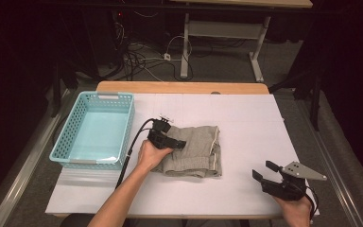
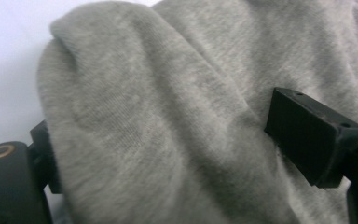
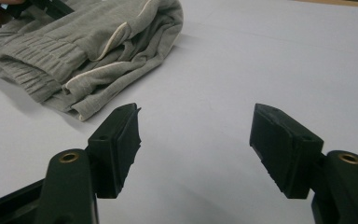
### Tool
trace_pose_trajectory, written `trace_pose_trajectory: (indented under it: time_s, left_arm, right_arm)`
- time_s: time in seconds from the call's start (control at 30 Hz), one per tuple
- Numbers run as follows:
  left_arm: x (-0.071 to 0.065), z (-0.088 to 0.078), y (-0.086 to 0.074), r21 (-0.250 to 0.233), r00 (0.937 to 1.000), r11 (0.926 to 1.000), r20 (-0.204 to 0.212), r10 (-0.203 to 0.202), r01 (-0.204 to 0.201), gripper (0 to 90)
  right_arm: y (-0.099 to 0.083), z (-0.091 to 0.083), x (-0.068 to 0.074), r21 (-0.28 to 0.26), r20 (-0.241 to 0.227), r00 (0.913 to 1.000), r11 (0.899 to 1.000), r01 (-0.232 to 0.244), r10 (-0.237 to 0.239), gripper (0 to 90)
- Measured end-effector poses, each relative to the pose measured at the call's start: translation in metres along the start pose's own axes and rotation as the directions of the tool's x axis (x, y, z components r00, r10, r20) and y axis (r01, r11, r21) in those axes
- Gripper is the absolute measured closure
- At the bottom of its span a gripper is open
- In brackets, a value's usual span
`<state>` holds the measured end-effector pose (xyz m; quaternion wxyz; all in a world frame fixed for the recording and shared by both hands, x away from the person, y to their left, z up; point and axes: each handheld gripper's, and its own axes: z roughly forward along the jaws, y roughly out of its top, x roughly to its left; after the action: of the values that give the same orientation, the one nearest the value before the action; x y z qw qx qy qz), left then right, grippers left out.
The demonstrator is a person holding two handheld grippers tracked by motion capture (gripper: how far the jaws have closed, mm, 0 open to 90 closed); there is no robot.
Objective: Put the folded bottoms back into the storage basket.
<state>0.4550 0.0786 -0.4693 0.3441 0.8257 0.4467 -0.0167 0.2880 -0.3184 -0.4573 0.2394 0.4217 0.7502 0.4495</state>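
The left claw (image 1: 178, 143) sat on the grey folded garment (image 1: 196, 151), near its left edge. In the left gripper view its jaws stood wide with a thick roll of the cloth (image 2: 168, 121) bulging between them — whether the pads actually pressed the fabric could not be told, since one pad was half buried behind the fold. The garment lay at the middle of the white surface (image 1: 246, 123), just right of the light-blue basket (image 1: 71, 142), which held nothing visible. The right claw (image 1: 266, 171) hung well apart from the cloth near the surface's right front corner, jaws spread with only bare surface between them; its own view caught the garment's ribbed waistband and pale piping (image 3: 116, 35) off to the left.

The step in hand looked like taking hold of the folded bundle, probably to move it toward the basket. The next move would call for a firm bite through all layers — otherwise the fold could slump open on lifting. The garment's underside and how many layers lay between the jaws stayed hidden.
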Motion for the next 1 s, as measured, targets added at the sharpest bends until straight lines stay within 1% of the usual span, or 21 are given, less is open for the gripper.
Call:
trace_pose_trajectory:
  time_s: [0.1,0.2,0.27,0.37,0.43,0.6,0.67,0.73,0.9,1.0]
  left_arm:
    - [-0.008,0.003,0.001,0.013,0.9992,0.9993,-0.02,0.034,-0.034,14.2]
    - [-0.013,0.005,0.001,0.026,0.9976,0.9982,-0.043,0.055,-0.054,15.8]
    - [-0.016,0.006,0.001,0.029,0.9963,0.9975,-0.055,0.066,-0.065,19.4]
    - [-0.021,0.007,0.0,0.039,0.9921,0.9951,-0.083,0.094,-0.091,22.9]
    - [-0.023,0.007,0.0,0.041,0.9899,0.9938,-0.093,0.106,-0.103,26.6]
    - [-0.028,0.006,-0.001,0.053,0.9889,0.9918,-0.087,0.12,-0.116,43.7]
    - [-0.031,0.007,-0.002,0.051,0.9887,0.9911,-0.08,0.127,-0.123,51.5]
    - [-0.033,0.007,-0.003,0.047,0.9888,0.9909,-0.074,0.129,-0.126,57.0]
    - [-0.033,0.006,-0.003,0.05,0.9912,0.9923,-0.062,0.116,-0.113,63.1]
    - [-0.032,0.006,-0.003,0.048,0.9894,0.9905,-0.061,0.132,-0.129,64.8]
  right_arm:
    - [0.0,0.001,0.0,0.009,0.0,1.0,1.0,0.002,-0.002,34.0]
    - [0.0,0.001,0.001,0.011,0.0,1.0,1.0,0.005,-0.005,34.1]
    - [0.0,0.0,0.001,0.007,0.0,1.0,1.0,0.004,-0.004,34.1]
    - [0.0,0.001,0.0,0.008,-0.001,1.0,1.0,0.001,-0.001,34.1]
    - [0.0,0.001,0.0,0.011,-0.003,1.0,1.0,0.003,-0.003,34.4]
    - [0.0,0.002,0.002,0.015,-0.006,0.9999,1.0,0.013,-0.013,34.5]
    - [0.0,0.002,0.002,0.016,-0.009,0.9999,1.0,0.01,-0.01,34.6]
    - [0.0,0.003,0.002,0.018,-0.01,0.9999,1.0,0.006,-0.006,34.6]
    - [0.0,0.001,0.003,0.015,-0.012,0.9999,1.0,0.01,-0.009,34.7]
    - [0.0,0.002,0.003,0.014,-0.014,0.9998,1.0,0.011,-0.011,34.8]
